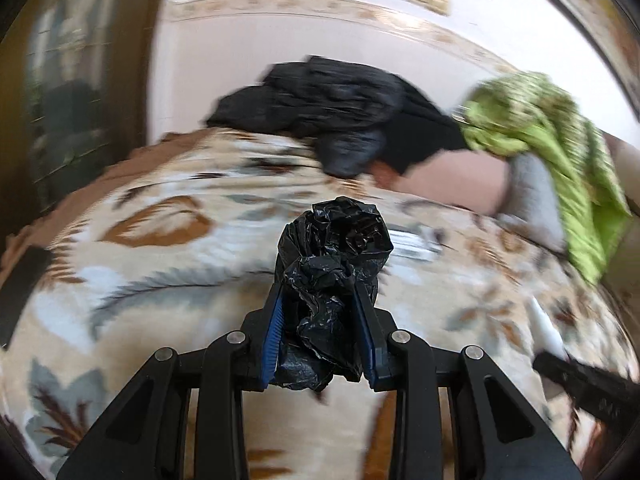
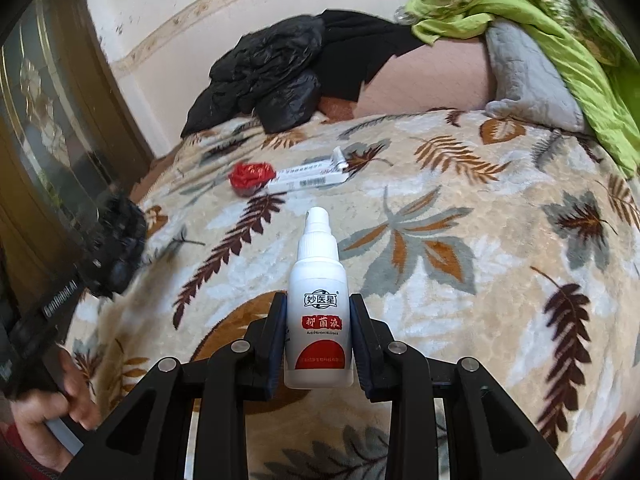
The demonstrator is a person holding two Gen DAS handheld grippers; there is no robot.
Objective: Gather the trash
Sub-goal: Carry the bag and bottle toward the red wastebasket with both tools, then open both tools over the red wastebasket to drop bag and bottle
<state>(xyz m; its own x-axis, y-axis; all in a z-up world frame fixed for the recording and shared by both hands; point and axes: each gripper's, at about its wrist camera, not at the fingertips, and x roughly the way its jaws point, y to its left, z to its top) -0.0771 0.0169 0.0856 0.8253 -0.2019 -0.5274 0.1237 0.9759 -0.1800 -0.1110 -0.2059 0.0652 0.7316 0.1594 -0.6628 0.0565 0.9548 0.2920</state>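
Over the bed (image 2: 460, 208), your left gripper (image 1: 320, 296) clamped crumpled bag (image 1: 332, 260), right gripper (image 2: 318, 312) clamped spray bottle (image 2: 319, 300); the smooth bottle risked slipping out.

Leaf-patterned blanket (image 2: 460, 208), grey pillow (image 2: 524, 84), perhaps green bedding (image 2: 560, 28).

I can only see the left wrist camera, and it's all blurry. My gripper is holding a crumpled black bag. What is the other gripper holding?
Observer: The right hand-held gripper is shut on a white spray bottle.
Operator: Is any more trash on the bed?
Observer: Yes, a red crumpled wad lies on the blanket, touching a white tube.
Operator: Can you see my gripper from there?
Observer: Yes, the left hand-held gripper shows blurred at the left edge, with the black bag in it.
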